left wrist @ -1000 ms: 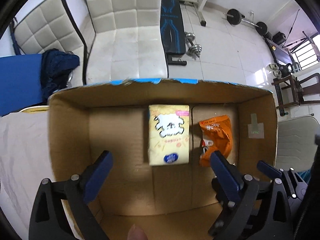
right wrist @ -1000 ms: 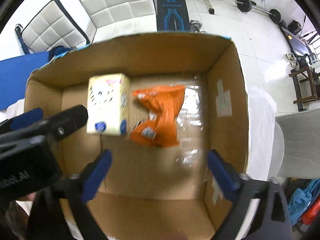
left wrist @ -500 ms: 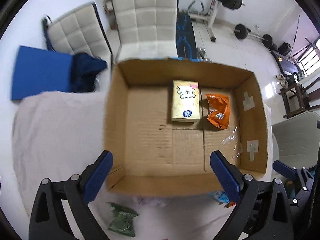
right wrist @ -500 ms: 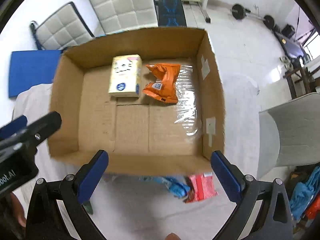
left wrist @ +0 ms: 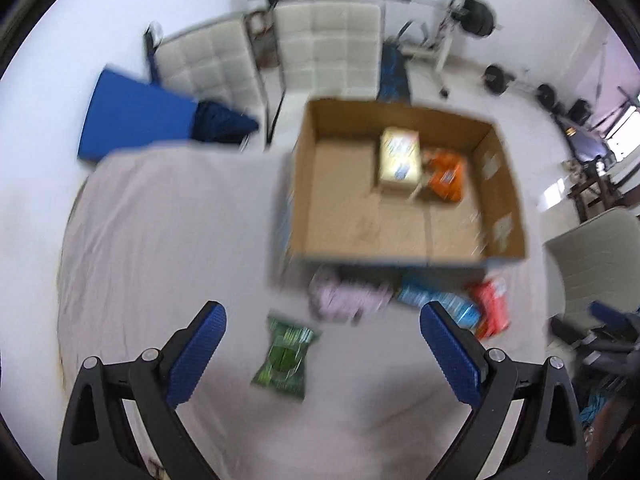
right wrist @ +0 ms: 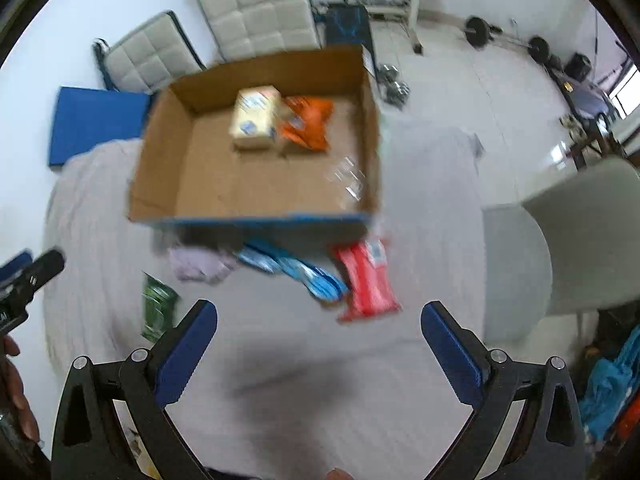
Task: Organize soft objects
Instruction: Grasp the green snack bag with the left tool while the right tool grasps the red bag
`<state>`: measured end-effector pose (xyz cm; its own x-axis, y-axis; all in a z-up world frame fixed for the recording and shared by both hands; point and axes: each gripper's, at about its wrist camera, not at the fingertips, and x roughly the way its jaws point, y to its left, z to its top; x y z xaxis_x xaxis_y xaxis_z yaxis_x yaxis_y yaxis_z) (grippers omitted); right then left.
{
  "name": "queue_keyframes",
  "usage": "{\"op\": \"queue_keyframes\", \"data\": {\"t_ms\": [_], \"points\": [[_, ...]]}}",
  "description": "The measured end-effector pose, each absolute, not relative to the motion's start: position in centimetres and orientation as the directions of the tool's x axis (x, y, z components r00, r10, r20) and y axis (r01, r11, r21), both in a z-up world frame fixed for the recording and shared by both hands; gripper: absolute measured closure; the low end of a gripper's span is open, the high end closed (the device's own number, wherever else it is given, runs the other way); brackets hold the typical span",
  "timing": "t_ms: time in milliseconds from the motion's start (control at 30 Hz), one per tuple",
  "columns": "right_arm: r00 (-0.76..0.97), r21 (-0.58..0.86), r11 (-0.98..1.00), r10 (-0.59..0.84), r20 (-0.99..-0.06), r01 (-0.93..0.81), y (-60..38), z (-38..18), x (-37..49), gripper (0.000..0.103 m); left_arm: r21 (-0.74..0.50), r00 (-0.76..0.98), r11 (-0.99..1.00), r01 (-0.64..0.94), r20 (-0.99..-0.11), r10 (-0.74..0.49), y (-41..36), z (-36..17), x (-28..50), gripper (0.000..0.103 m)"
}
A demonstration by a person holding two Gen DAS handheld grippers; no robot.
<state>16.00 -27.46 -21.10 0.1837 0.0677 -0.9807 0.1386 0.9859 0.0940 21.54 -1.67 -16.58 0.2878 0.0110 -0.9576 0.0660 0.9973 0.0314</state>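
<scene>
An open cardboard box [left wrist: 332, 216] [right wrist: 208, 184] sits on the white-covered table and holds a yellow pack [left wrist: 400, 158] [right wrist: 256, 118] and an orange pouch [left wrist: 444, 180] [right wrist: 308, 124]. In front of the box lie a green packet [left wrist: 286, 354] [right wrist: 158, 306], a lilac soft item [left wrist: 348, 298] [right wrist: 200, 264], a blue packet [left wrist: 440, 300] [right wrist: 296, 270] and a red packet [left wrist: 492, 308] [right wrist: 366, 280]. My left gripper [left wrist: 322, 320] is open and empty above the green packet. My right gripper [right wrist: 320, 318] is open and empty just near of the red packet.
White padded chairs [left wrist: 320, 48] [right wrist: 256, 24] and a blue mat [left wrist: 132, 116] [right wrist: 96, 120] stand beyond the table. A grey chair [right wrist: 560, 236] is at the right. Gym weights [right wrist: 480, 32] lie on the floor behind.
Both grippers have pulled back and up out of the box, toward the table's near side. The loose packets in front of the box have come into view. Both stay open.
</scene>
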Motion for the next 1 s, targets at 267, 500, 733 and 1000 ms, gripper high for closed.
{"op": "queue_keyframes", "data": {"t_ms": [267, 500, 733, 1000], "points": [[0.05, 0.042, 0.976, 0.032, -0.998, 0.213, -31.1, -31.1, 16.8, 0.0, 0.062, 0.069, 0.998, -0.016, -0.996, 0.063, 1.4, -27.8, 18.9, 0.003], [-0.041, 0.031, 0.978, 0.04, -0.998, 0.204, -30.3, -37.9, 18.2, 0.0, 0.091, -0.047, 0.995, -0.034, -0.995, 0.089, 3.1, -35.0, 18.7, 0.003], [-0.081, 0.039, 0.974, 0.058, -0.995, 0.222, -30.3, -40.6, 19.1, 0.003, 0.067, -0.127, 0.997, -0.027, -0.99, 0.063, 3.0, -39.5, 19.1, 0.003], [-0.066, 0.072, 0.964, 0.091, -0.994, 0.255, -31.1, -40.0, 20.1, 0.013, 0.047, -0.143, 0.999, -0.027, -0.989, 0.043, 2.6, -41.6, 19.7, 0.004]]}}
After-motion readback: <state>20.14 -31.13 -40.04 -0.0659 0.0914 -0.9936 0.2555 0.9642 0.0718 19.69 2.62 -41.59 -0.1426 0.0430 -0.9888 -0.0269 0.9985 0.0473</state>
